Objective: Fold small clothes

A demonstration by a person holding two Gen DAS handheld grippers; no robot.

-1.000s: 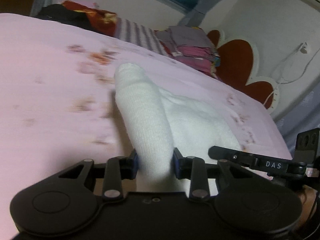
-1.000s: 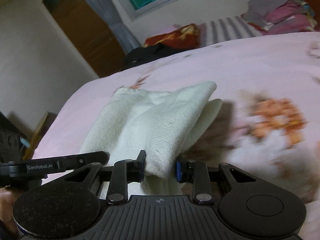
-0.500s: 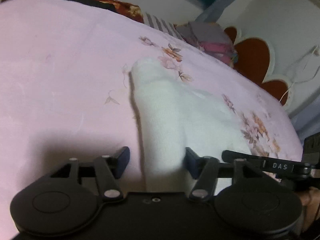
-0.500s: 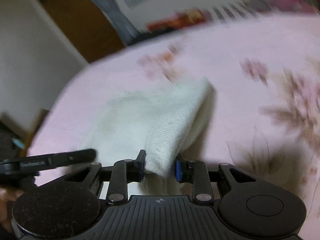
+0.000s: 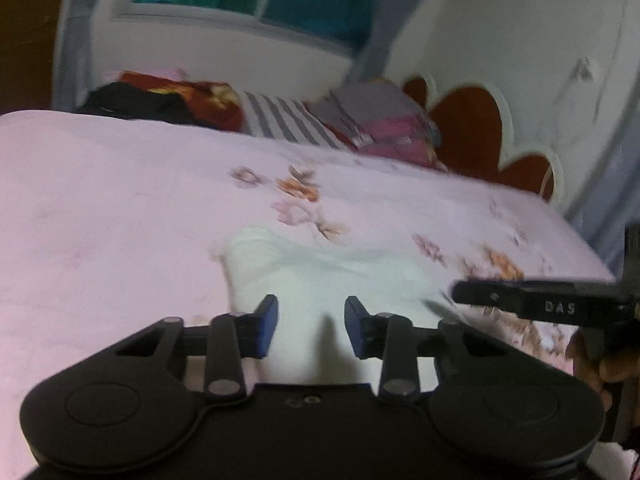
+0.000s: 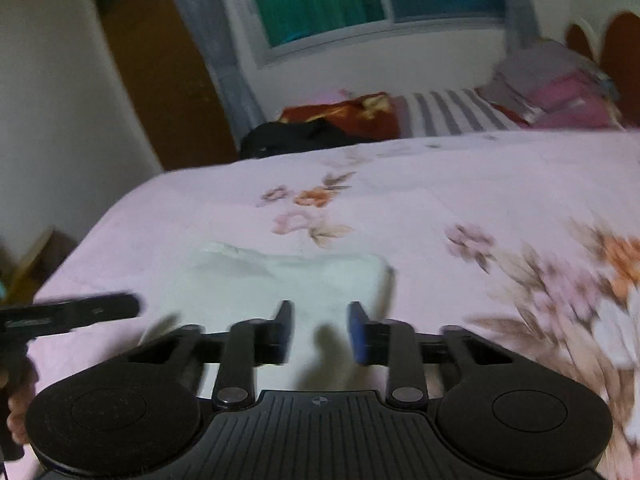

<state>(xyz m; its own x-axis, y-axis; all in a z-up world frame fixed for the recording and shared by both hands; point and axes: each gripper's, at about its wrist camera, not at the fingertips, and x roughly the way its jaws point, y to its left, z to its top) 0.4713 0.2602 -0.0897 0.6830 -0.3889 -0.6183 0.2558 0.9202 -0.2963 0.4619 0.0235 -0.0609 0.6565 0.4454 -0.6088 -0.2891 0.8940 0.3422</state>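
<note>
A small white knit garment (image 5: 320,276) lies spread flat on the pink flowered bedsheet (image 5: 120,200). Its near edge runs up between the blue pads of my left gripper (image 5: 311,326), whose jaws are closing on it. In the right wrist view the same garment (image 6: 304,280) stretches away from my right gripper (image 6: 320,332), which stays shut on the near edge. The two grippers sit side by side at that edge; each view catches the other gripper's black bar and a hand at its side.
A stack of folded clothes (image 5: 380,120), a striped pillow (image 5: 280,120) and dark and red bedding (image 5: 132,100) line the far side of the bed. A red headboard (image 5: 472,132) stands at the right. A brown door (image 6: 160,80) stands left of the window.
The garment hung lifted from both grippers a second ago; now it lies flat on the sheet. My left jaws opened wide half a second ago and have narrowed again.
</note>
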